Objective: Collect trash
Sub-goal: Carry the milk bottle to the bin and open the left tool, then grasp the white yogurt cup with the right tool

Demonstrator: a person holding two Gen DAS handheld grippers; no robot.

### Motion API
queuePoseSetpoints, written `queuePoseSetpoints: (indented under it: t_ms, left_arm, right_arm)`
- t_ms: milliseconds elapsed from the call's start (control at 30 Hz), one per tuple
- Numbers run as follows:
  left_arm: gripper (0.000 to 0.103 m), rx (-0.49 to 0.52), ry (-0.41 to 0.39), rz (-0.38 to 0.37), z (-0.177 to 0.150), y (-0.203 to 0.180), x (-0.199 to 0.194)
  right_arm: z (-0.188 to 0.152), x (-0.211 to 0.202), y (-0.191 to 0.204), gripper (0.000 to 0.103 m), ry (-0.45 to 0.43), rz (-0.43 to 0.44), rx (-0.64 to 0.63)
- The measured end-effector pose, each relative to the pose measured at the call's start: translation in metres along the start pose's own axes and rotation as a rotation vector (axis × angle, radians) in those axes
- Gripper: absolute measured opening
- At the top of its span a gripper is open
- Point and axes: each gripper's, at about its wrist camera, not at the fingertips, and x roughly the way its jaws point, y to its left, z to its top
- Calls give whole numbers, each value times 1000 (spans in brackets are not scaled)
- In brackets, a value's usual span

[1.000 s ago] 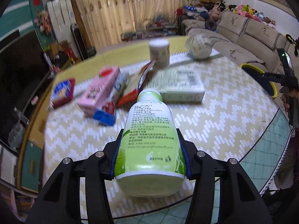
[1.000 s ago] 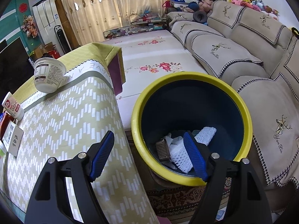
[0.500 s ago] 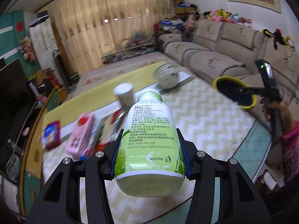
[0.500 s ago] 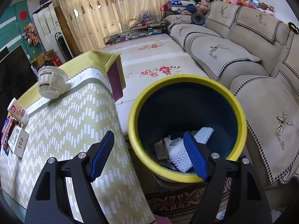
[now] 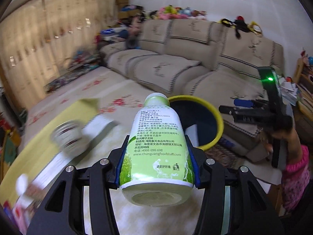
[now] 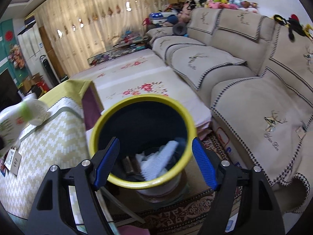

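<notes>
Green-and-white plastic bottle (image 5: 156, 148), cap on, is clamped across its lower body by the left gripper (image 5: 156, 162), both blue pads pressing its sides. It is carried clear of the worktop (image 5: 109, 137) and points toward the yellow-rimmed bin (image 5: 219, 121), which stands on the floor just off the worktop's far edge, beside the sofa (image 5: 176, 66). In the right wrist view the same bottle enters, blurred, at the left margin, not yet over the bin's mouth.

Right gripper (image 6: 155, 162) stands parted and grasps nothing; it hangs above the near rim of the bin, with the bin's opening showing between its pads.

Work done, as far as visible: the bin already holds white foam netting (image 6: 158, 158) and a dark, ribbed object (image 6: 131, 164) that cannot be identified.

Work outstanding: the bottle has yet to be dropped in. On the worktop a paper cup (image 5: 66, 137) lies tipped near the far edge, a flat white box (image 5: 99, 123) lies just beside it, and small packets (image 5: 21, 201) sit toward the near left corner, all motion-blurred. A labelled card or packet (image 6: 13, 160) also lies near the worktop's left edge in the right wrist view.

Assessment: collection is partway through; several items remain.
</notes>
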Motion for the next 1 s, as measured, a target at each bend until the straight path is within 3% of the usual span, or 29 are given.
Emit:
queuePoseSetpoints:
  t_ms: [333,433,500,767,1000]
  left_arm:
    - [54,6,119,-78,50,-39,143]
    - [75,-25,88,-50,58,-42,153]
    - [81,-44,65,-49,60,-41,149]
    - [85,-115,-44,42,23,-12,42]
    - [90,-286,-130,234,-56,43,-86]
  right_arm:
    - [-9,3,-36,72,29,-31,63]
    - [-11,4,-38,72,33,-25,65]
    - [-11,4,-35,72,33,-20,64]
    - [-19,9,2,72,55,59,13]
    - [-26,5,77,72,71,167,-115]
